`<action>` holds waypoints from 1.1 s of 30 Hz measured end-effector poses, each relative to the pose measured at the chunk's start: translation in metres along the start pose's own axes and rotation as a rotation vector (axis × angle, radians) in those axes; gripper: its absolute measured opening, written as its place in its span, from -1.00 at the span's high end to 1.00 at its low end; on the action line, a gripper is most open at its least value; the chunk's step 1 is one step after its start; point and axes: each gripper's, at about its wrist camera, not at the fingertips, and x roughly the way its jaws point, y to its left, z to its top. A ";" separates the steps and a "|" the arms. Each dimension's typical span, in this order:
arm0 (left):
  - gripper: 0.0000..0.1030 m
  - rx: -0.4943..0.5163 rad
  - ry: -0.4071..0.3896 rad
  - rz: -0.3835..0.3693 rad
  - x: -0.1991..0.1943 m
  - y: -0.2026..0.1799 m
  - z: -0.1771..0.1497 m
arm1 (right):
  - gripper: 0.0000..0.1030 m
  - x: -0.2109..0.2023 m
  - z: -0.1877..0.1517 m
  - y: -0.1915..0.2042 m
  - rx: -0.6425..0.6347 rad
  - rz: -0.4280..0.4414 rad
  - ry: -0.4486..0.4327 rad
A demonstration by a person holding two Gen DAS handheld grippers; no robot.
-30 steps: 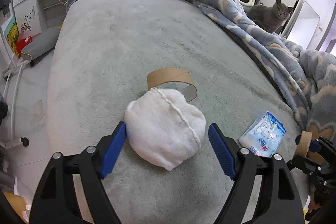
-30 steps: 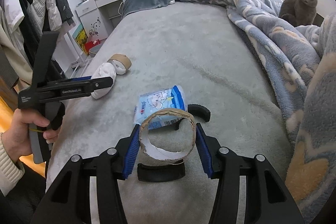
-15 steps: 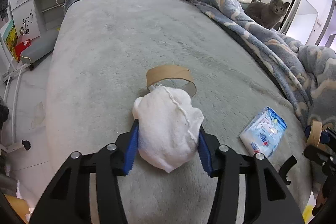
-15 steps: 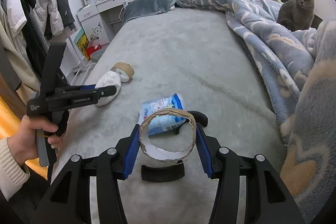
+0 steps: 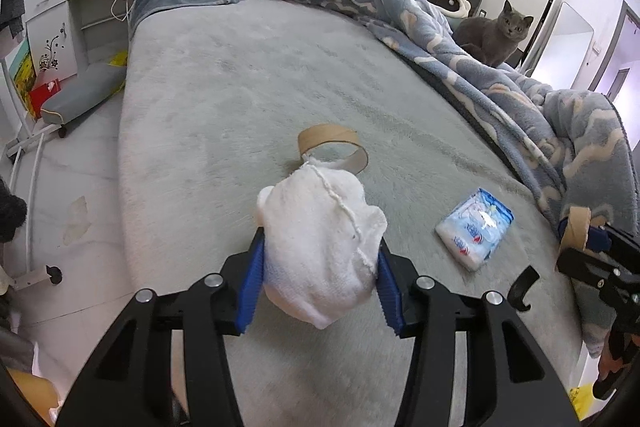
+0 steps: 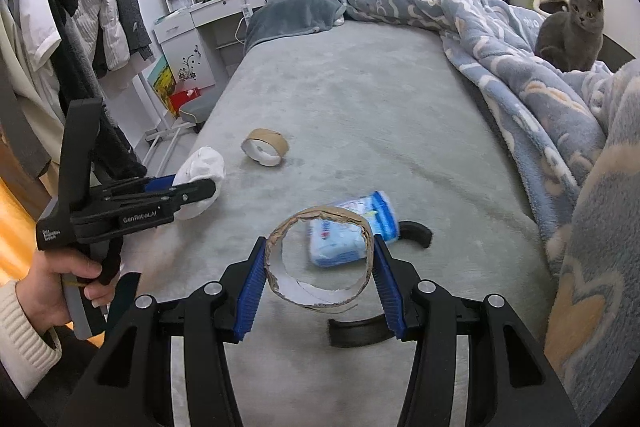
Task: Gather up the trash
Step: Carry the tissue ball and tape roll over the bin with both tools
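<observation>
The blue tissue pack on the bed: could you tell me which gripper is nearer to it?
Right. The right gripper, shut on a cardboard ring, hovers just in front of the tissue pack. The left gripper, holding a white cloth, is farther off to its left.

A white bundle of cloth (image 5: 320,247) sits between blue-padded black fingers (image 5: 252,287) on a pale grey-green bed (image 5: 260,75). Beyond it lies a brown cardboard ring (image 5: 332,141) with a white inside; to the right, a blue-and-white packet (image 5: 474,229) with red print. At far right, a grey cat (image 5: 494,37) sits on a blue blanket (image 5: 460,67) patterned with cream clouds. A second brown ring (image 6: 320,263) is white inside.
</observation>
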 end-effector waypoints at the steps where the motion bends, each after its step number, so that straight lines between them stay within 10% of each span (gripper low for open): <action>1: -0.03 -0.001 0.001 0.000 -0.003 0.001 -0.001 | 0.00 -0.001 0.000 0.004 0.002 0.003 -0.002; 33: 0.00 0.005 0.075 0.108 -0.085 0.064 -0.083 | 0.00 -0.001 -0.012 0.130 -0.011 0.128 0.005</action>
